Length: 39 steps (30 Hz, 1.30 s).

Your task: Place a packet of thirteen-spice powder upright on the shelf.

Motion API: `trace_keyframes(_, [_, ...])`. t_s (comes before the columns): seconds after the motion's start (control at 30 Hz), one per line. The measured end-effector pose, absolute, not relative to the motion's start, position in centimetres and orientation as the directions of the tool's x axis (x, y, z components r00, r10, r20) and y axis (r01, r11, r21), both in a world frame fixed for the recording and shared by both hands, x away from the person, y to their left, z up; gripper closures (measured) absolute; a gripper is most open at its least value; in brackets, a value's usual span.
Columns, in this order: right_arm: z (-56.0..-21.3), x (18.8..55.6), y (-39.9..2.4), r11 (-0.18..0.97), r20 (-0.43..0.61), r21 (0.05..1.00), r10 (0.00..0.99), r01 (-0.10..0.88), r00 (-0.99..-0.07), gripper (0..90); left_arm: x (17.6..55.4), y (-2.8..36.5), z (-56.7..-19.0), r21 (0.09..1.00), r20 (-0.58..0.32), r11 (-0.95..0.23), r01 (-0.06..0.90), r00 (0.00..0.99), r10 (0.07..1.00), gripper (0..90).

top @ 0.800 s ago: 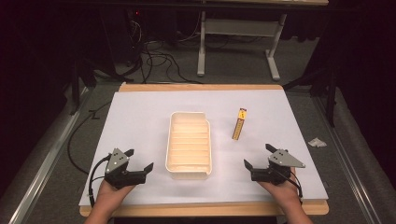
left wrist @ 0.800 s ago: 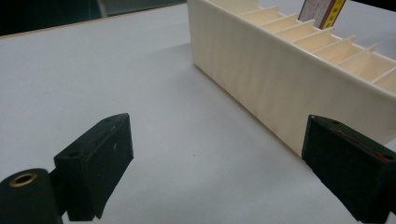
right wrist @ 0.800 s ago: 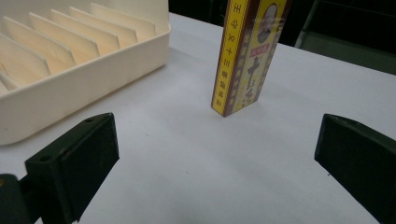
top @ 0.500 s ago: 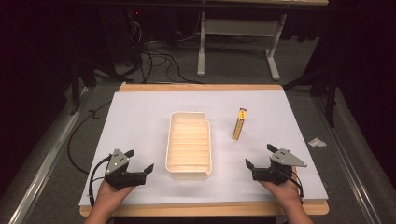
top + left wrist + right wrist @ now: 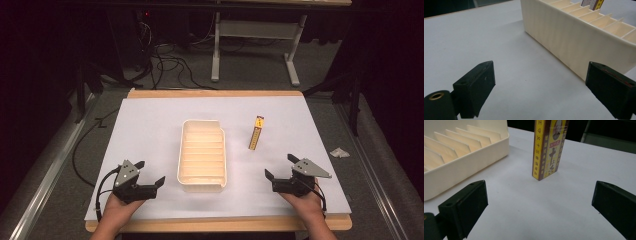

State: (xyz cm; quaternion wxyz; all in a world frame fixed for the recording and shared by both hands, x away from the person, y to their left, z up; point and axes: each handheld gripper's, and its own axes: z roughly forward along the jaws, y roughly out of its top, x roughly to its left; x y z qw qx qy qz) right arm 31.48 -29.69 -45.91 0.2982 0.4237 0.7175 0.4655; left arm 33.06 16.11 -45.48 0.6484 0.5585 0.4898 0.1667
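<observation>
A cream ribbed tray [image 5: 203,182] sits mid-table on the white sheet, its side wall [image 5: 564,37] close ahead in the left gripper view and its corner [image 5: 469,160] at the left of the right gripper view. A tall yellow and maroon box [image 5: 256,132] stands upright to the tray's right, seen near in the right gripper view [image 5: 549,147]. My left gripper [image 5: 150,173] rests open near the tray's front left corner, nothing between its jaws [image 5: 541,87]. My right gripper [image 5: 280,167] is open in front of the box, empty [image 5: 541,207].
The white sheet [image 5: 150,125] covers a wooden table whose front edge [image 5: 215,224] runs just behind my hands. A crumpled scrap [image 5: 340,153] lies on the floor at right. Cables and a desk frame [image 5: 250,45] stand beyond the far edge.
</observation>
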Motion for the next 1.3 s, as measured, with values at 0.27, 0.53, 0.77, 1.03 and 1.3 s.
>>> trace_keyframes(0.27, [-45.7,31.3,-29.7,0.195,-0.026,0.927,0.885,0.32,-0.464,1.9,33.1,16.1,-45.5,0.887,-0.451,0.322,0.331,0.466,0.762,9.4])
trace_keyframes(0.53, [-45.3,31.3,-29.5,0.202,-0.029,0.928,0.877,0.312,-0.48,3.9,33.1,16.1,-45.4,0.883,-0.458,0.33,0.333,0.465,0.758,9.5])
trace_keyframes(0.77, [-44.9,31.2,-28.8,0.22,-0.057,0.931,0.875,0.29,-0.482,4.3,33.1,16.1,-45.4,0.883,-0.458,0.328,0.334,0.47,0.755,9.4])
trace_keyframes(1.03, [-44.0,31.8,-27.7,0.215,-0.049,0.934,0.869,0.287,-0.492,5.0,33.1,16.1,-45.4,0.883,-0.458,0.324,0.339,0.477,0.75,9.5])
trace_keyframes(1.3, [-43.2,33.0,-26.6,0.227,-0.041,0.919,0.869,0.324,-0.493,8.3,32.8,15.9,-45.3,0.885,-0.456,0.318,0.341,0.488,0.744,9.5])
